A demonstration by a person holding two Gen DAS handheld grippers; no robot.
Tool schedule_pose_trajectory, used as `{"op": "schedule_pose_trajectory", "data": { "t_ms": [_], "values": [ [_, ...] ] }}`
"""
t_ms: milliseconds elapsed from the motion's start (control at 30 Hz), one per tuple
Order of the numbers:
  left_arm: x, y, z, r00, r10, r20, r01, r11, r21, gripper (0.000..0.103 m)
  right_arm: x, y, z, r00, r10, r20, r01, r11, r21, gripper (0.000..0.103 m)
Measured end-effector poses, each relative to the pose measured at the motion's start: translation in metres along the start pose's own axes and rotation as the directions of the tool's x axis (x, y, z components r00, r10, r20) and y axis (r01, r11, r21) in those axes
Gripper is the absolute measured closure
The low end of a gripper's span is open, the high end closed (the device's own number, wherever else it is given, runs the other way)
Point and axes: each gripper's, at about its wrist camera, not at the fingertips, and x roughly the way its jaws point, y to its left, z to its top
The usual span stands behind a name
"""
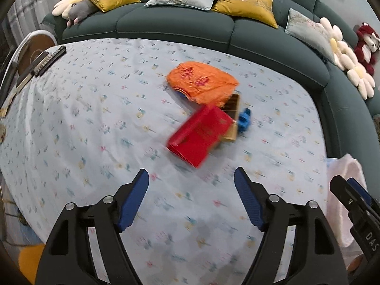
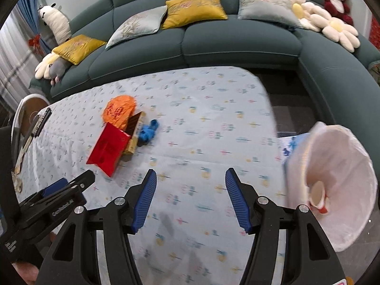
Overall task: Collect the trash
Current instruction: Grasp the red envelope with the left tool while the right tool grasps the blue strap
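Note:
Trash lies in a cluster on the flowered tablecloth (image 1: 95, 123) (image 2: 213, 128): a red box (image 1: 198, 135) (image 2: 108, 148), an orange crumpled bag (image 1: 201, 82) (image 2: 120, 110), a brown-gold box (image 1: 234, 109) (image 2: 135, 130) and a blue crumpled piece (image 1: 244, 120) (image 2: 148, 131). My left gripper (image 1: 191, 199) hovers open just short of the red box, nothing between its fingers. My right gripper (image 2: 191, 200) is open and empty over bare cloth, right of the cluster. A bin with a white liner (image 2: 339, 180) (image 1: 342, 190) stands at the table's right edge, a paper cup (image 2: 318, 197) inside it.
A dark green sofa (image 1: 190, 30) (image 2: 190, 42) with cushions and plush toys wraps the table's far and right sides. A remote-like black bar (image 1: 48, 59) (image 2: 41, 120) and a round stool (image 1: 30, 47) sit at the far left.

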Motion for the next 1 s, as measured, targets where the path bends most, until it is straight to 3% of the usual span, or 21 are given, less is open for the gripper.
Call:
{"op": "schedule_pose_trajectory", "data": {
  "t_ms": [300, 500, 567, 667, 767, 1000],
  "values": [
    [0.041, 0.014, 0.024, 0.999, -0.037, -0.029, 0.038, 0.999, 0.024, 0.037, 0.044, 0.035, 0.021, 0.999, 0.024, -0.032, -0.025, 0.999, -0.030, 0.044],
    [0.062, 0.014, 0.033, 0.995, -0.075, -0.066, 0.077, 0.997, 0.028, 0.059, 0.079, 0.050, 0.039, 0.998, 0.021, -0.058, -0.024, 0.998, -0.050, 0.045],
    [0.066, 0.016, 0.035, 0.993, -0.089, -0.073, 0.091, 0.996, 0.017, 0.074, 0.089, 0.053, 0.043, 0.998, 0.019, -0.065, -0.023, 0.998, -0.053, 0.047],
    [0.069, 0.018, 0.041, 0.991, -0.110, -0.081, 0.111, 0.994, 0.006, 0.089, 0.106, 0.058, 0.048, 0.996, 0.022, -0.084, -0.026, 0.998, -0.056, 0.056],
    [0.069, 0.019, 0.046, 0.991, -0.113, -0.073, 0.113, 0.994, -0.001, 0.098, 0.120, 0.062, 0.050, 0.995, 0.027, -0.100, -0.033, 0.998, -0.060, 0.062],
    [0.074, 0.020, 0.056, 0.994, -0.088, -0.062, 0.087, 0.996, -0.020, 0.100, 0.143, 0.069, 0.051, 0.990, 0.043, -0.137, -0.052, 0.997, -0.063, 0.067]
  ]
}}
